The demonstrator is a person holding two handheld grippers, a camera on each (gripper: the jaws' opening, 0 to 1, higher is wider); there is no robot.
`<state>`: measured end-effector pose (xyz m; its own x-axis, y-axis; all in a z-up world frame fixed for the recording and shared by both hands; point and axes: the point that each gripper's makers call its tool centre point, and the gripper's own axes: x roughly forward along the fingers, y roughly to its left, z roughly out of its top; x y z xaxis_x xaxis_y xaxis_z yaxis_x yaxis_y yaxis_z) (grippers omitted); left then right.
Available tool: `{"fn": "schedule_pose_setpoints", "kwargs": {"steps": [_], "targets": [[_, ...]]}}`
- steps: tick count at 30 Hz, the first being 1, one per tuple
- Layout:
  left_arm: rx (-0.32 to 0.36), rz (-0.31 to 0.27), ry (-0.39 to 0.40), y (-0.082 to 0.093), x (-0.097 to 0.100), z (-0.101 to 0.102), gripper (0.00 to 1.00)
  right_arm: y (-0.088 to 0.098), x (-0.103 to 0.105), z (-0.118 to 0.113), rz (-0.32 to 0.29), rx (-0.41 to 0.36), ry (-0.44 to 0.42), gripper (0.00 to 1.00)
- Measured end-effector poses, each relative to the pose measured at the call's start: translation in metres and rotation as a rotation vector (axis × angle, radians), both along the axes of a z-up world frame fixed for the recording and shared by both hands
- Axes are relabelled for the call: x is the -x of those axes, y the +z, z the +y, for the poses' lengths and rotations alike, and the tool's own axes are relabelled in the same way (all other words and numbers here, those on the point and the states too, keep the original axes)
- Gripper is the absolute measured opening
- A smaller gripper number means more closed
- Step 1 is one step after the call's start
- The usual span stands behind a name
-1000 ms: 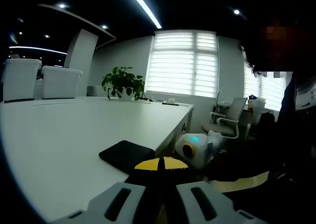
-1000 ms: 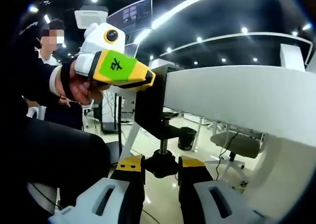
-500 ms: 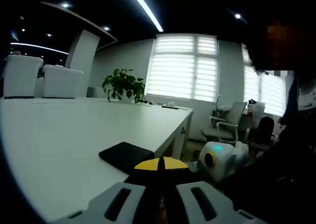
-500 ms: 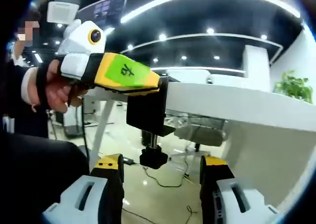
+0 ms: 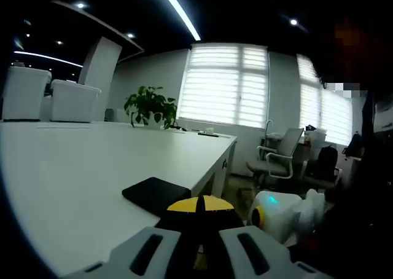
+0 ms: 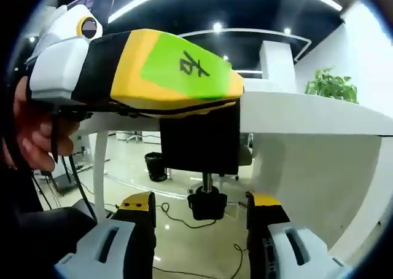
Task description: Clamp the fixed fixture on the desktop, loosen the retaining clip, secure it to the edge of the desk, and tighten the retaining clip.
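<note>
The black clamp (image 6: 199, 144) sits on the edge of the desk (image 6: 307, 113), pinched by the left tool (image 6: 184, 85), while the right tool (image 6: 202, 205) stands spread around the knob (image 6: 207, 203) under it, so tightening seems next: close and turn.

Fixture (image 6: 199, 142) sits on the desk (image 6: 319, 116) edge, directly ahead of the right gripper (image 6: 199, 214); its knob (image 6: 207, 204) hangs below, between that gripper's parted jaws. The left gripper (image 6: 141, 70) lies above the fixture, closed on its top pad (image 5: 156, 193). A plant (image 5: 150, 104) stands beyond, at the desk's far end.
</note>
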<state>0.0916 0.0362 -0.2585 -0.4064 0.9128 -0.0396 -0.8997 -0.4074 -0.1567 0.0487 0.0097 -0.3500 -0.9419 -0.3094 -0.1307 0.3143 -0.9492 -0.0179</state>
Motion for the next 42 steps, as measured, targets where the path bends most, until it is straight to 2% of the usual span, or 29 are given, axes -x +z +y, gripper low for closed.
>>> {"fn": "schedule_pose_setpoints", "kwargs": {"steps": [1,2,3,4,5,13,18,24,26,27,29,31,38,41,42], "targets": [[-0.002,-0.001,0.0,0.0,0.0,0.0,0.01,0.002,0.003,-0.001,0.008,-0.017,0.0,0.47],[-0.003,-0.002,0.0,0.0,0.0,0.0,0.01,-0.001,0.003,0.0,0.001,-0.058,0.002,0.31],[-0.004,0.003,0.0,0.001,0.0,0.0,0.01,-0.002,0.003,-0.001,-0.004,-0.071,0.014,0.25],[-0.006,-0.003,0.003,0.001,0.0,0.0,0.01,0.0,0.006,0.004,0.001,-0.048,-0.004,0.24],[0.0,0.0,0.0,0.0,0.0,0.0,0.01,0.0,0.006,0.006,-0.013,-0.014,-0.01,0.24],[0.001,0.005,0.008,-0.001,0.0,0.001,0.01,0.0,0.005,0.005,-0.012,-0.041,0.051,0.23],[0.013,0.007,0.011,-0.001,0.0,0.001,0.01,0.001,0.002,-0.002,0.007,-0.069,0.231,0.23],[0.016,0.007,0.018,-0.001,0.0,0.001,0.01,0.0,-0.004,-0.007,-0.01,-0.015,0.455,0.22],[0.018,0.006,0.018,-0.001,0.0,0.001,0.01,0.001,-0.004,-0.008,0.016,-0.048,0.523,0.22],[0.021,0.007,0.02,-0.001,0.0,0.001,0.01,0.0,-0.006,-0.01,-0.007,-0.023,0.556,0.22],[0.026,0.007,0.02,-0.002,0.0,0.001,0.01,0.001,-0.007,-0.011,-0.003,-0.026,0.636,0.22],[0.031,0.008,0.02,-0.002,-0.001,0.001,0.01,0.001,-0.007,-0.011,-0.007,-0.021,0.679,0.22],[0.033,0.007,0.019,-0.002,-0.001,0.001,0.01,0.001,-0.009,-0.012,-0.005,-0.027,0.746,0.23],[0.033,0.006,0.017,-0.002,-0.001,0.001,0.01,0.0,-0.01,-0.015,0.018,-0.023,0.726,0.23],[0.031,0.006,0.017,-0.002,-0.001,0.001,0.01,0.001,-0.008,-0.012,0.025,-0.024,0.687,0.24]]}}
